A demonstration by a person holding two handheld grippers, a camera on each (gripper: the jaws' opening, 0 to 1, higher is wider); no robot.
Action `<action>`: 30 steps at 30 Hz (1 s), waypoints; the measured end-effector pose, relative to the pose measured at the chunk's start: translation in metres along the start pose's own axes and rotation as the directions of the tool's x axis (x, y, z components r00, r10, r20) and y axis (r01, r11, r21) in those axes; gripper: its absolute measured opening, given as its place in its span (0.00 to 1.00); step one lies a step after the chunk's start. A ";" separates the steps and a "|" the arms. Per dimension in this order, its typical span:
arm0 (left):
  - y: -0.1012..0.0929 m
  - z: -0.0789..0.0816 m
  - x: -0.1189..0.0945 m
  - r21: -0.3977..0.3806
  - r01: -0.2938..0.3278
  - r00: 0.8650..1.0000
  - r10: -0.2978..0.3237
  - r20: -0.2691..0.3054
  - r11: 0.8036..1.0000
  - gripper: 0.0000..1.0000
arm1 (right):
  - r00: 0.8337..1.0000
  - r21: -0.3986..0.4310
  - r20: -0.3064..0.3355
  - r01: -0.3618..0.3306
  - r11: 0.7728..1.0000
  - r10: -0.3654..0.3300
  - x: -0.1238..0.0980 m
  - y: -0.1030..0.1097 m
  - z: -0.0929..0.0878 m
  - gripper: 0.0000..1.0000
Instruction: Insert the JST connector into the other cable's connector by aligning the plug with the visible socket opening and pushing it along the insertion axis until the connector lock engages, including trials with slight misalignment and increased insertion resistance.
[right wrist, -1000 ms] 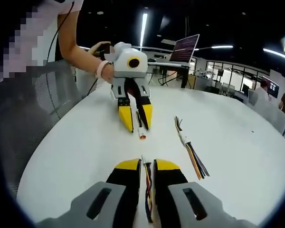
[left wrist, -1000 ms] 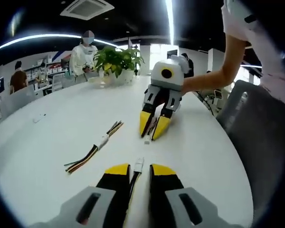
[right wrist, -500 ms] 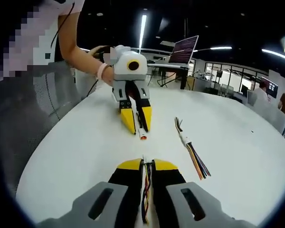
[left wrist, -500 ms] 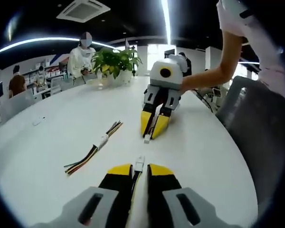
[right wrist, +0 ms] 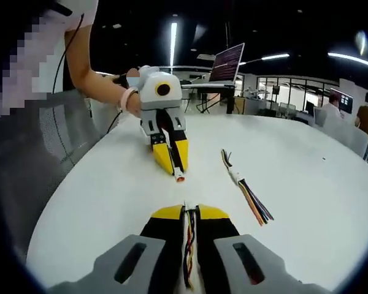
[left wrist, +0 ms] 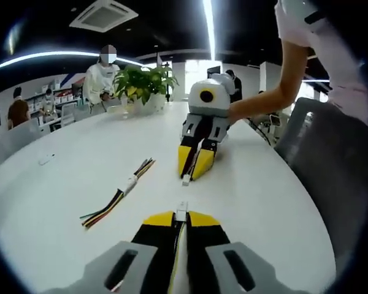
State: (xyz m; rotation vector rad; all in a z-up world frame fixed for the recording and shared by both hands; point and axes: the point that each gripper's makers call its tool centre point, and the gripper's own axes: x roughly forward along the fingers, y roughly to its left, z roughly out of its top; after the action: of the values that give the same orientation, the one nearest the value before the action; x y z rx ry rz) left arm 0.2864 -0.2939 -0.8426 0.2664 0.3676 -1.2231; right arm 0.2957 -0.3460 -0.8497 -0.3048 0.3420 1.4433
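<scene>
At the bottom centre of the left gripper view, the left gripper [left wrist: 179,219] now has its yellow-tipped jaws pressed together on a cable whose white connector [left wrist: 181,214] pokes out just past the tips; a second ago the jaws stood visibly apart around it. Just above, at mid-frame, the right gripper [left wrist: 192,166] faces it on the white table [left wrist: 67,184], nearer than before, its jaws also narrowed onto a small white plug [left wrist: 185,180]. The two connectors are close but still apart. To the left lies a spare cable pair [left wrist: 119,193], and a potted plant [left wrist: 141,82] stands at the upper left.

In the right gripper view, the right gripper [right wrist: 188,214] at bottom centre clamps coloured wires [right wrist: 187,245]; the left gripper [right wrist: 173,163] above it carries an orange-tipped connector [right wrist: 180,177].
</scene>
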 end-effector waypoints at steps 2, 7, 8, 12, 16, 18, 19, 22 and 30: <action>0.000 0.000 0.000 0.003 0.001 1.000 -0.001 -0.002 1.000 0.01 | 1.000 -0.002 -0.005 0.002 1.000 -0.002 0.000 0.000 0.000 0.04; -0.001 -0.001 0.000 0.007 0.008 1.000 -0.008 -0.021 1.000 0.01 | 1.000 0.078 0.017 0.013 0.997 -0.015 0.000 -0.003 0.000 0.03; -0.001 -0.001 0.000 0.008 0.009 1.000 -0.009 -0.025 1.000 0.00 | 1.000 0.071 0.018 0.016 0.997 -0.017 -0.001 -0.005 -0.001 0.03; -0.001 -0.001 0.000 0.015 0.009 0.999 -0.008 -0.041 1.000 0.00 | 1.000 0.058 -0.002 0.021 0.998 -0.021 -0.001 0.003 0.001 0.03; -0.001 -0.001 0.000 0.017 0.004 0.999 -0.003 -0.049 1.000 0.00 | 1.000 0.049 -0.012 0.011 0.999 -0.011 -0.002 0.006 0.002 0.03; -0.002 -0.001 -0.001 0.026 0.007 0.998 -0.006 -0.062 1.000 0.00 | 1.000 0.047 -0.014 0.008 0.999 -0.007 -0.002 0.008 0.004 0.03; -0.002 -0.001 -0.001 0.030 0.009 0.998 -0.007 -0.066 1.000 0.00 | 1.000 0.049 -0.009 0.002 0.999 -0.002 -0.002 0.009 0.006 0.03; -0.002 0.003 -0.002 0.029 0.010 0.998 -0.008 -0.068 1.000 0.00 | 1.000 0.075 0.023 -0.009 0.997 0.007 -0.002 0.011 0.014 0.03; -0.009 0.021 -0.001 0.051 0.030 0.999 -0.027 -0.044 0.998 0.00 | 0.998 0.048 0.047 -0.050 0.998 0.047 0.002 0.021 0.028 0.03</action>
State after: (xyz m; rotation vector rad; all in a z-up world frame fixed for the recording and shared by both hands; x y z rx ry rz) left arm 0.2803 -0.3044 -0.8228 0.3327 0.3786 -1.2575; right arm 0.2766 -0.3307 -0.8244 -0.2244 0.3495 1.4848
